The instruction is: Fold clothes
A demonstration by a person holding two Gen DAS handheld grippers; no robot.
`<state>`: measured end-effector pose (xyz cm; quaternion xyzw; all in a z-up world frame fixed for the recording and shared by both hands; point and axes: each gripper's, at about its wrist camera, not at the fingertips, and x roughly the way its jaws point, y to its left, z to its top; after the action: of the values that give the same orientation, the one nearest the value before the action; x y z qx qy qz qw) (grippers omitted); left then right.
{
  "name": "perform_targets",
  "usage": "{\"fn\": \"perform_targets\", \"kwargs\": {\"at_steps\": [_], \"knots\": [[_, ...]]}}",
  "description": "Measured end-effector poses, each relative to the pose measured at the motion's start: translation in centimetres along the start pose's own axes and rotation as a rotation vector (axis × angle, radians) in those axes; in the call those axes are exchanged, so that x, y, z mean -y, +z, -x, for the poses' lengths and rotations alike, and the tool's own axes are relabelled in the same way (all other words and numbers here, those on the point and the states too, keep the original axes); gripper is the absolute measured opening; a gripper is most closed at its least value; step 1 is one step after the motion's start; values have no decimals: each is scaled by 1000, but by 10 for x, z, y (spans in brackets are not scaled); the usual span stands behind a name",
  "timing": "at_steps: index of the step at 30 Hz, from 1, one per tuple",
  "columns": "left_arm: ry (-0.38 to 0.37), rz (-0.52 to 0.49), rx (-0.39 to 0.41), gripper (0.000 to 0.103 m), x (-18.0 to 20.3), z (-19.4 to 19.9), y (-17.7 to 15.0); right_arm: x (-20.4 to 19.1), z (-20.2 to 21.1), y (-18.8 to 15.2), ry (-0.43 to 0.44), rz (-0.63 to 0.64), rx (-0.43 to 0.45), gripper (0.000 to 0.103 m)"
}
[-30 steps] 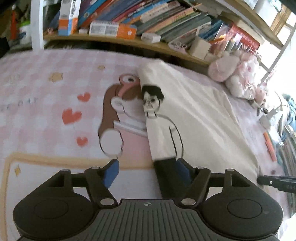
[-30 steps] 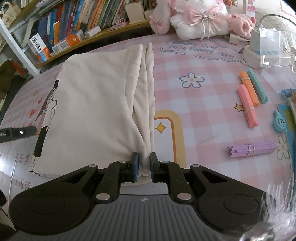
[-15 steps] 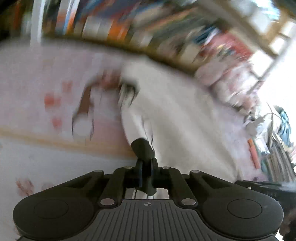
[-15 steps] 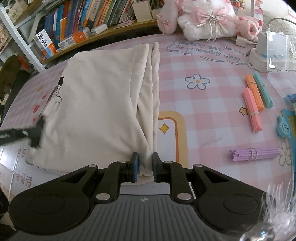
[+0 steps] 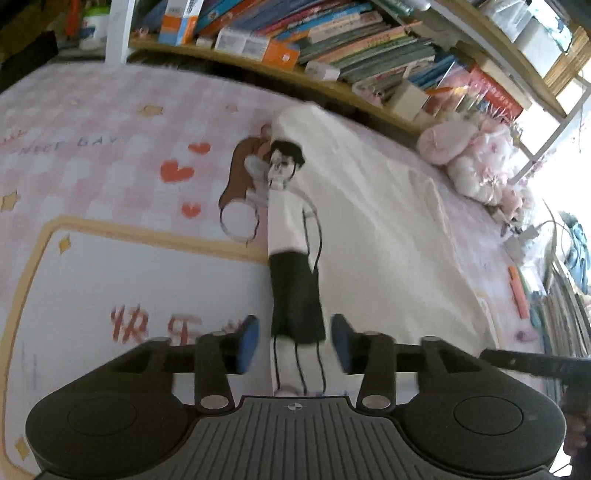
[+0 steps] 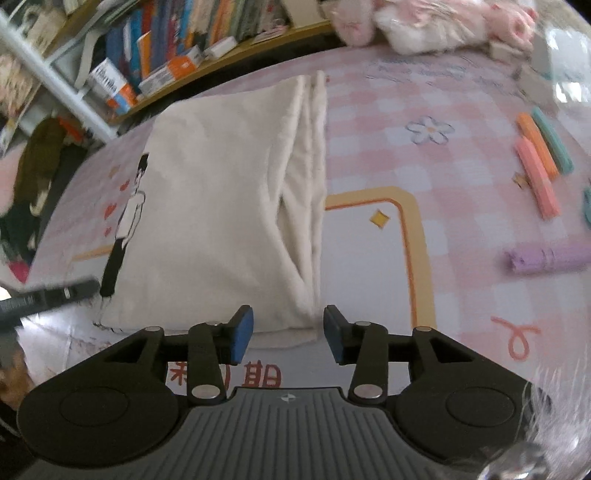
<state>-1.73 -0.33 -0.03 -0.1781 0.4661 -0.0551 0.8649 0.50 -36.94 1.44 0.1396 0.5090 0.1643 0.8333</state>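
Spreading apart, both tongs let go: left gripper (image 5: 293, 341) straddles the near-left corner of the cream garment (image 5: 369, 236), pads clear of cloth; right gripper (image 6: 288, 332) same at near-right corner, pads off. Garment runs lengthwise toward 12 o'clock from both, on the pink mat (image 6: 406, 166); neither hand nearer. Count: 1 garment, 2 grippers, approx. 4 stick bundles (image 6: 535, 173) at 2 o'clock.

Near hem of the cream shirt (image 5: 388, 236) runs under my left gripper (image 5: 293, 341) body; its corner there is hidden. Printed figure's feet are also covered. In the right wrist view, book spines (image 6: 177, 40) beyond the shirt are smeared, titles unreadable. Plush toys (image 6: 424, 26) beyond the shirt are blurred and cut by the top edge.
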Motion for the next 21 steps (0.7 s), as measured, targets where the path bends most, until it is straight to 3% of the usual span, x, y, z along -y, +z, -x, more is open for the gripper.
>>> {"fn": "perform_targets", "kwargs": {"at_steps": [7,9,10,11,12,16,21], "knots": [[16,44,-14,47,-3,-2,-6,8,2,-2,4,-78,0,40],[3,72,-7,42,-6,-2,-6,5,-1,-2,11,-90,5,40],[-11,88,-14,34,-8,-4,-6,2,-2,-2,10,-92,7,40],[-27,103,-23,12,-11,-6,-8,0,-3,-2,-3,-93,10,35],[-43,118,-33,9,-13,-8,-9,-3,-5,-2,-16,-94,13,26],[-50,90,-15,5,-17,-6,-8,-14,-7,-7,-55,-114,34,14],[-57,46,14,5,-33,14,-2,-31,-10,-18,-49,-138,33,13]]}}
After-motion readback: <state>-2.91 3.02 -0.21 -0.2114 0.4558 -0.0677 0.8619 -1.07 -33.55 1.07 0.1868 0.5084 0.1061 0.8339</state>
